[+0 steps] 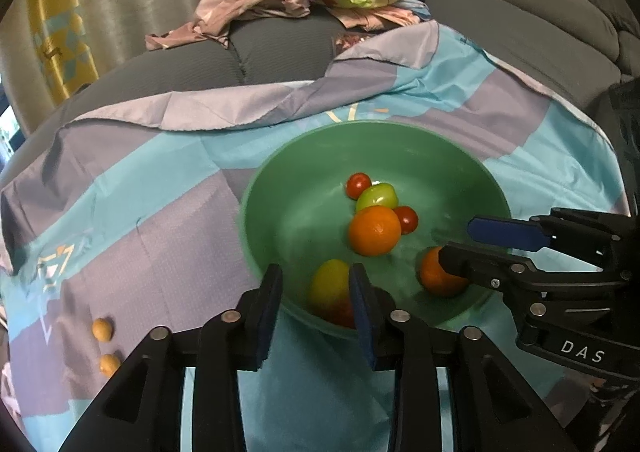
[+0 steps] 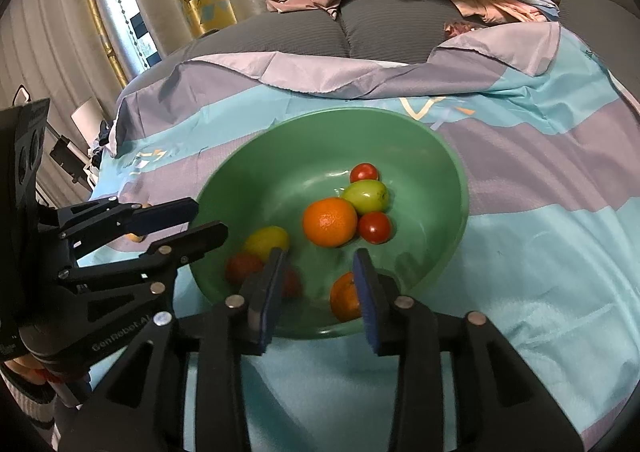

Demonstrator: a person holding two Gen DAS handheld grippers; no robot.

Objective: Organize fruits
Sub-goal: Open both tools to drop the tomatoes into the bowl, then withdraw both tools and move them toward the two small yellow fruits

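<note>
1. Two small yellow fruits (image 1: 102, 346) lie loose on the cloth (image 1: 160, 220), left of the bowl (image 1: 304, 156).
2. Left gripper (image 1: 316, 284): jaws apart, gripping nothing; yellow-red fruit (image 1: 330, 286) lies below, inside the bowl.
3. Right gripper (image 2: 320, 272): jaws apart, empty, orange (image 2: 344, 298) just beside.
4. Step looks like drop-off done; next prob. fetch the loose pair w/ left.

Oranges (image 1: 374, 230), tomatoes (image 1: 358, 185) and a yellow-red fruit (image 1: 330, 284) lie in the green bowl (image 1: 280, 188).
</note>
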